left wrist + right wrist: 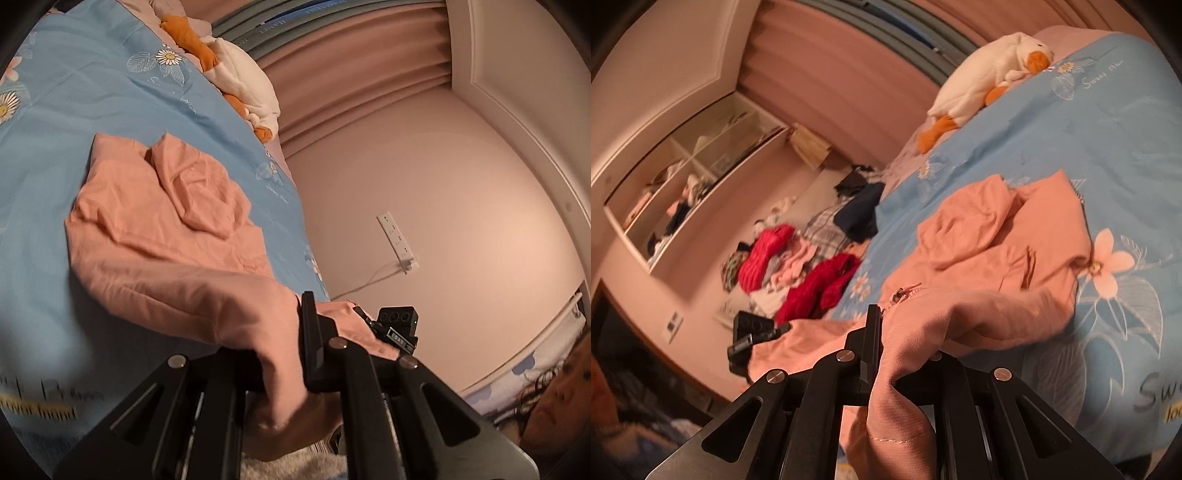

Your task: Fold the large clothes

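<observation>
A large pink hooded garment (159, 229) lies crumpled on the blue floral bedspread (74, 122), its hood towards the far side. My left gripper (295, 332) is shut on the garment's near edge, and cloth drapes over its fingers. In the right wrist view the same pink garment (997, 236) lies on the bedspread (1089, 129), zipper showing. My right gripper (886, 339) is shut on another part of the near edge, with cloth hanging down between the fingers. The other gripper (753, 339) shows to its left, level with it.
A white and orange plush duck (990, 77) lies near the head of the bed. Piles of red and dark clothes (812, 266) lie on the floor beside the bed. A wall shelf (694, 177), a wall socket strip (397, 240) and curtains are around.
</observation>
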A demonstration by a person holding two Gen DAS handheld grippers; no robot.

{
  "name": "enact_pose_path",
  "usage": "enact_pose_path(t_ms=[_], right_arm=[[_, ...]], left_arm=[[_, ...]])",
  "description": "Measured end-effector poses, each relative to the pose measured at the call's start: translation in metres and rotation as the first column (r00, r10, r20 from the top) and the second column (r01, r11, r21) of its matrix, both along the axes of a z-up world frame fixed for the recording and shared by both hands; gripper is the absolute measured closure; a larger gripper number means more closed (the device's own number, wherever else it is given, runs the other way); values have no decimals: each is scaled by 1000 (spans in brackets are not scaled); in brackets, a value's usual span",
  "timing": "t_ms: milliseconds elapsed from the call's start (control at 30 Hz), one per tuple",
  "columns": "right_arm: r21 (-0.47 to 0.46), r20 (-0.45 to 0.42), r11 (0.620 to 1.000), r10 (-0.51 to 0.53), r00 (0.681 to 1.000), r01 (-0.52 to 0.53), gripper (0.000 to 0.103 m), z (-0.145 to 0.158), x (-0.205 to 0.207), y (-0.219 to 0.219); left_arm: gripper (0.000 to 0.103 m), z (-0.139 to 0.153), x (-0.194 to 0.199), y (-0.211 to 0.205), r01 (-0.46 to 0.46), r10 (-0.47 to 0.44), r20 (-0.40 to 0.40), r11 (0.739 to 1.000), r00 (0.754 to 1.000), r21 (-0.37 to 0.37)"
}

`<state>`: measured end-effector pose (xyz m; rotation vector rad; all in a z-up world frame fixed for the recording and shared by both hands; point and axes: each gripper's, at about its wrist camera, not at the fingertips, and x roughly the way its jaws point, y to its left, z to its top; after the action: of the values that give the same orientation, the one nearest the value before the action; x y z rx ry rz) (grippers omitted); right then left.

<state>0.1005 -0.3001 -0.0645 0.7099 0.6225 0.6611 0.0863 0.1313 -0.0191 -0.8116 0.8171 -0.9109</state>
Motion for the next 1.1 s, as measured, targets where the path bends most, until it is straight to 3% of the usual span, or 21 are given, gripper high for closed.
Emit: enact_pose_path(t_ms=[200,500,900,1100], right_arm=[[-5,-62,999,-46,997,46,93,1,47,-5],[36,-189,993,-105,976,114,93,-22,109,-19],[62,-312,985,-132,941,159,93,-49,156,-27],[72,-396,979,-146,907,189,93,-68,179,-35]], left_arm=[[94,-8,61,3,-32,34,-72,999,997,29],[94,-41,147,9,-77,85,-209,996,974,46],[94,-75,215,11,-114,124,-344,992,931,50],[90,-99,240,9,-129,142,-423,990,895,59]])
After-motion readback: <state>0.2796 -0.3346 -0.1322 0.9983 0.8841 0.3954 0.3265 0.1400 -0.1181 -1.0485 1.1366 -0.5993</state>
